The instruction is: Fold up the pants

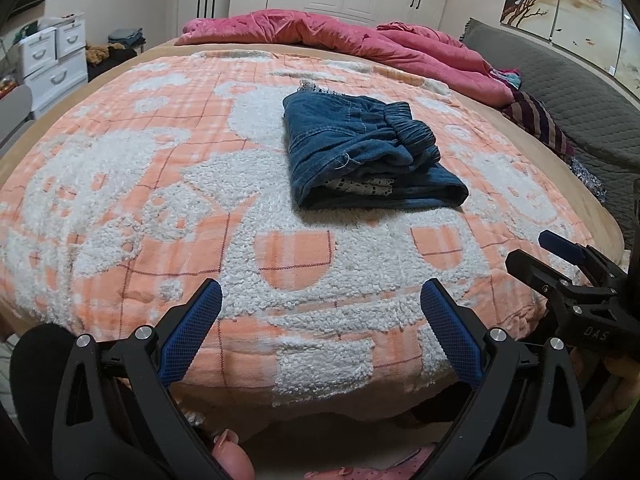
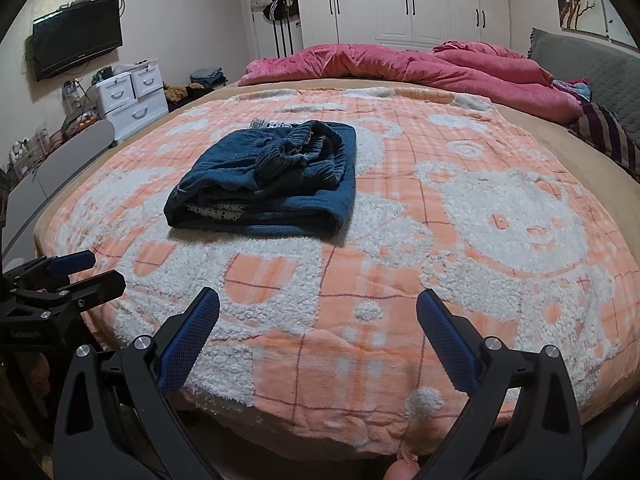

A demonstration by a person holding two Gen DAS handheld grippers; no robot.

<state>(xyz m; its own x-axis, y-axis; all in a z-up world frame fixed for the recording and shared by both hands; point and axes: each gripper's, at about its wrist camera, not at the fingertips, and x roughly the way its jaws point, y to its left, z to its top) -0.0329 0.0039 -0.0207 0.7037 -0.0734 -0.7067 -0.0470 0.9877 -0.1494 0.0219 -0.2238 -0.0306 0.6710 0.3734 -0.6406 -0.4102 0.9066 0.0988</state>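
Observation:
A pair of dark blue denim pants (image 1: 368, 148) lies folded into a compact bundle on the orange-and-white blanket (image 1: 160, 200), its elastic waistband on top. It also shows in the right wrist view (image 2: 272, 176). My left gripper (image 1: 320, 300) is open and empty near the bed's front edge, well short of the pants. My right gripper (image 2: 318, 308) is open and empty too, at the front edge to the right of the pants. The right gripper shows at the right edge of the left wrist view (image 1: 568, 264), and the left gripper at the left edge of the right wrist view (image 2: 76, 272).
A crumpled pink quilt (image 1: 340, 36) lies along the far side of the bed. A grey quilted headboard cushion (image 1: 560, 80) and striped cloth (image 1: 536, 120) are at the right. White drawers (image 2: 132, 96) and a wall TV (image 2: 76, 44) stand left; wardrobes (image 2: 408, 0) behind.

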